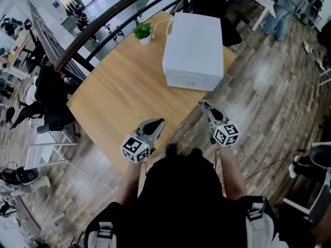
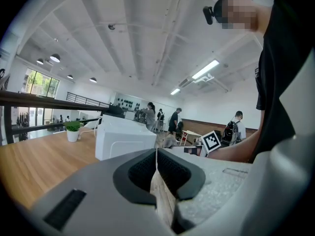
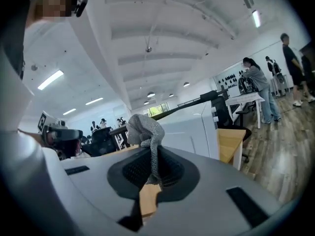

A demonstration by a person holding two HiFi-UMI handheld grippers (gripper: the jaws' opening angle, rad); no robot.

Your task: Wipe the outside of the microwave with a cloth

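The white microwave (image 1: 194,50) stands on the far right part of the wooden table (image 1: 119,97), its door face toward me; it also shows as a white box (image 2: 123,139) and a pale block (image 3: 194,132) ahead of each gripper. My right gripper (image 1: 203,106) hovers off the table's near right edge, short of the microwave. It (image 3: 152,156) is shut on a small grey cloth (image 3: 143,129) that bunches up above the jaws. My left gripper (image 1: 156,124) hangs over the table's near corner. Its (image 2: 156,155) jaws are shut with nothing between them.
A small potted plant (image 1: 143,32) stands at the table's far edge, left of the microwave. A dark railing (image 1: 98,30) runs behind the table. Black chairs (image 1: 49,102) stand at the left, and people (image 2: 147,117) stand far off. Wood floor (image 1: 269,102) lies to the right.
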